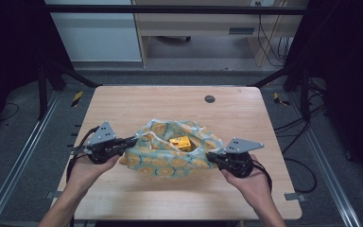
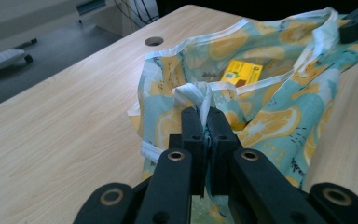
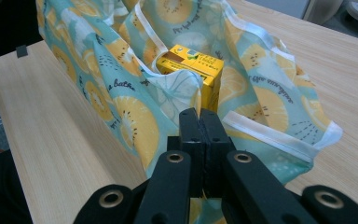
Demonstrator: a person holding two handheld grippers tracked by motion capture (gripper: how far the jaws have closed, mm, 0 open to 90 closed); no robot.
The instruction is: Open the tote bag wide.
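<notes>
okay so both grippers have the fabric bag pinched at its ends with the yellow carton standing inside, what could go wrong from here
Each hold looks thin: the left gripper pinches only a bunched bit of the bag's white rim, and the right gripper a small fold, so the cloth may slip free if it is pulled. The yellow carton stands upright by the mouth of the bag, so uneven lifting could tip it over or out.

Bag (image 1: 170, 156): teal-mint fabric, printed yellow-orange citrus slices with dark seeds, small dark script lettering, white trim. Carton (image 1: 180, 143) inside: yellow, brown band, small green mark on top. Surface (image 1: 137, 104): light wood grain, one dark round hole. Both tools' jaws black.
</notes>
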